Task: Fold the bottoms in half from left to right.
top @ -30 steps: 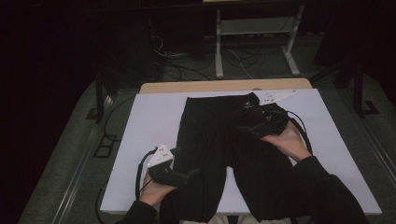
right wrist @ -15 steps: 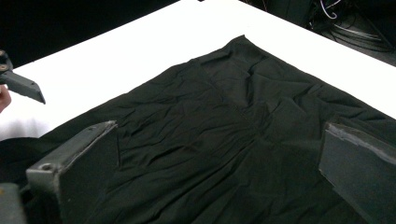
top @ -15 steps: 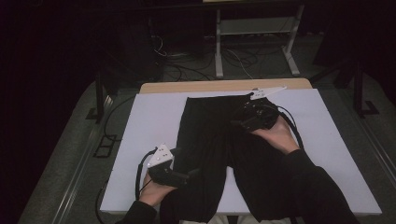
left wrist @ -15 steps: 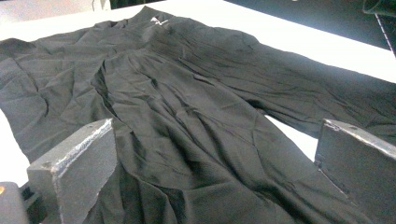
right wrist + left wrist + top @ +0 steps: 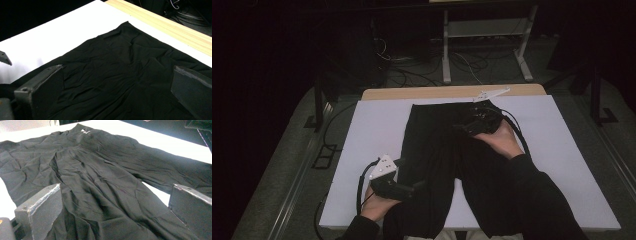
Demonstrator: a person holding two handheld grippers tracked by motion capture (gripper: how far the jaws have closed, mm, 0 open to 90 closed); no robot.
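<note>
A pair of black trousers [image 5: 437, 150] lies flat on the white table top [image 5: 362, 135], waist at the far end and legs toward me. My left gripper [image 5: 419, 187] rests at the near left, open, with its jaws over the left leg. In the left gripper view the left gripper [image 5: 115, 192] straddles wrinkled trouser cloth [image 5: 100, 170] without pinching it; a small white logo [image 5: 84, 131] marks the waistband. My right gripper [image 5: 464, 125] hovers open over the upper right of the waist. In the right gripper view the right gripper [image 5: 117, 70] has the trouser fabric [image 5: 120, 75] between its spread jaws.
A wooden strip [image 5: 422, 93] runs along the table's far edge, also seen as a wooden edge [image 5: 162, 22] in the right gripper view. Behind it stand a white metal frame [image 5: 484, 30] and floor cables [image 5: 412, 65]. The left gripper's cable [image 5: 360, 185] loops at the table's near left.
The right gripper has moved left and a little farther away along the waist area. The left gripper and the trousers have stayed put.
</note>
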